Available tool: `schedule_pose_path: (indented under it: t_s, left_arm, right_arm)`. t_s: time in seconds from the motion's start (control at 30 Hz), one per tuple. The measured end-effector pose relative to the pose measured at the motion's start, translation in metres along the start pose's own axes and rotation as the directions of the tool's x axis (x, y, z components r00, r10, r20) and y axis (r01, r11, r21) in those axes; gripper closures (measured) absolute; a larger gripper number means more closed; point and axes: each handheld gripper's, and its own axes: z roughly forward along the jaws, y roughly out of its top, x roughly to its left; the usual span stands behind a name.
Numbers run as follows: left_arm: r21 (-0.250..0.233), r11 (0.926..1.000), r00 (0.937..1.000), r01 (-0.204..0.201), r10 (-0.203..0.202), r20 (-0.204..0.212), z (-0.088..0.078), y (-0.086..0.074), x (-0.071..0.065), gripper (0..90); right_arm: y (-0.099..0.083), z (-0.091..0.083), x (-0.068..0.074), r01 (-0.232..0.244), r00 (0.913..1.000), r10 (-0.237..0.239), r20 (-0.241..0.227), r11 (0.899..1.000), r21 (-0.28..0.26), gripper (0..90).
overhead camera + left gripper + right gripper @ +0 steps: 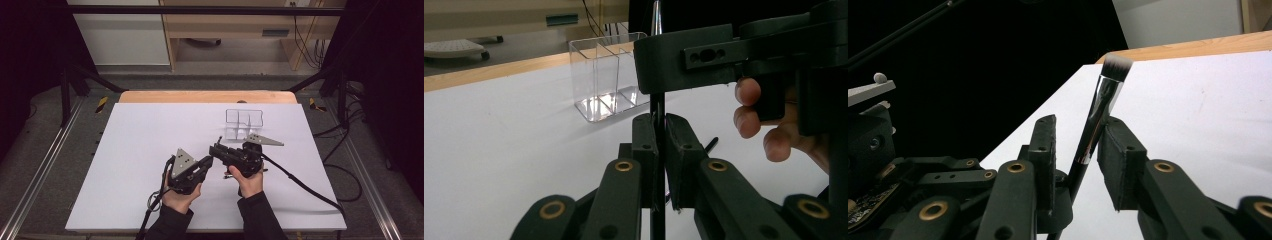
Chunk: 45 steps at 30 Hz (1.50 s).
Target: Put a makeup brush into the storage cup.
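1. Left gripper [660, 150] is clamped tight on the black handle of the makeup brush [1096, 117], holding it upright above the white table [140, 150]
2. Right gripper [1075, 150] straddles the brush near its silver ferrule; the jaws are spread, with the right-hand pad at the ferrule and a clear gap on the other side
3. Looks like a handover between the two hands
4. To do it well: centre the stem between both pads, then squeeze squarely on the ferrule and handle, not the bristles
5. Left should let go only once the right grip feels firm, or the brush tips
6. The clear divided organiser [243, 121] waits just beyond the hands, the likely destination
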Motion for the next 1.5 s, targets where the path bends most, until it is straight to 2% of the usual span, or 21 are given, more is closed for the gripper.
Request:
schedule_pose_path:
  t_s: [0.5, 0.93, 1.27, 1.43, 1.5]
  left_arm:
    - [-0.005, 1.0, 1.0, -0.003, 0.003, 0.003, -0.001, 0.0, -0.001, 83.2]
    - [0.0, 1.0, 0.9996, 0.003, -0.003, 0.027, -0.002, 0.002, 0.002, 82.1]
    - [0.029, 0.9995, 0.9985, -0.011, 0.009, 0.054, -0.007, 0.007, 0.008, 62.6]
    - [0.035, 0.9987, 0.9987, -0.038, 0.037, 0.035, -0.01, 0.009, 0.011, 51.3]
    - [0.036, 0.9989, 0.9988, -0.029, 0.028, 0.041, -0.012, 0.011, 0.014, 45.6]
  right_arm:
    - [0.0, -0.001, 0.0, -0.014, 0.9996, 0.014, -0.024, 1.0, 0.002, 82.6]
    - [0.0, -0.002, 0.001, -0.004, 0.9994, 0.004, -0.036, 1.0, -0.003, 83.6]
    - [0.003, -0.005, 0.001, 0.039, 0.9991, -0.04, -0.015, 0.999, -0.03, 83.6]
    - [0.004, -0.007, -0.001, 0.056, 0.9984, -0.056, -0.001, 0.998, -0.032, 83.6]
    - [0.005, -0.009, -0.001, 0.064, 0.998, -0.063, 0.005, 0.997, -0.037, 83.5]
